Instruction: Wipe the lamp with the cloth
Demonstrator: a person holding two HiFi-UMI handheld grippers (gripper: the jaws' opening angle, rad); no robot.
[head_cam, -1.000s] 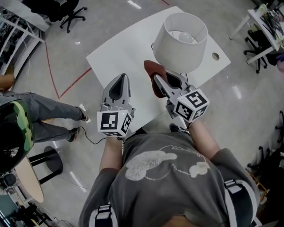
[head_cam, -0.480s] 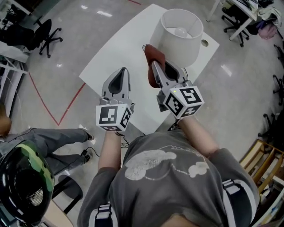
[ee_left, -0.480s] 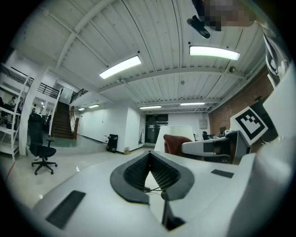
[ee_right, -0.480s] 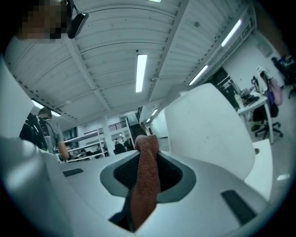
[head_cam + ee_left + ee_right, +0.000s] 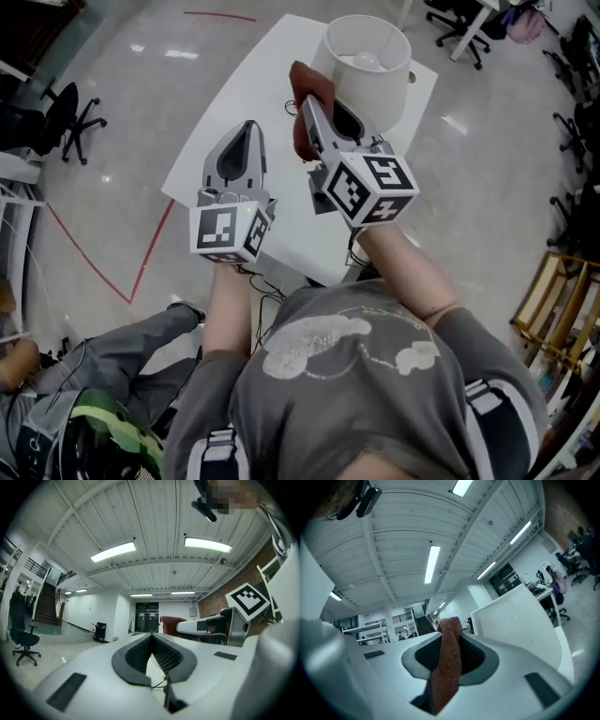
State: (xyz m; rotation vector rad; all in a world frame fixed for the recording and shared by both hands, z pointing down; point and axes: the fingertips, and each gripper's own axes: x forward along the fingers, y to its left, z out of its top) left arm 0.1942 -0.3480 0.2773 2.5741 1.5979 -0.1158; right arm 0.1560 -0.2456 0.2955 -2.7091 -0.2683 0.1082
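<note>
1. Head view: I look steeply down over my own grey shirt. My left gripper (image 5: 247, 126) and my right gripper (image 5: 306, 99) both reach out over a white table (image 5: 246, 86).
2. Head view: a white lamp (image 5: 364, 77) stands at the far end of the table. Its drum shade is open at the top and shows the bulb (image 5: 362, 62).
3. Head view: a rust-brown cloth (image 5: 303, 82) sticks out past the tip of my right gripper, just beside the left side of the shade. I cannot tell whether it touches the shade.
4. Left gripper view: my left jaws are together at the tips with nothing between them. To the right, my other gripper shows with the cloth at its tip.
5. Right gripper view: my right jaws are clamped on the cloth, which stands up between them and hangs down towards the camera. The white shade fills the right side, close to the jaws.
</note>
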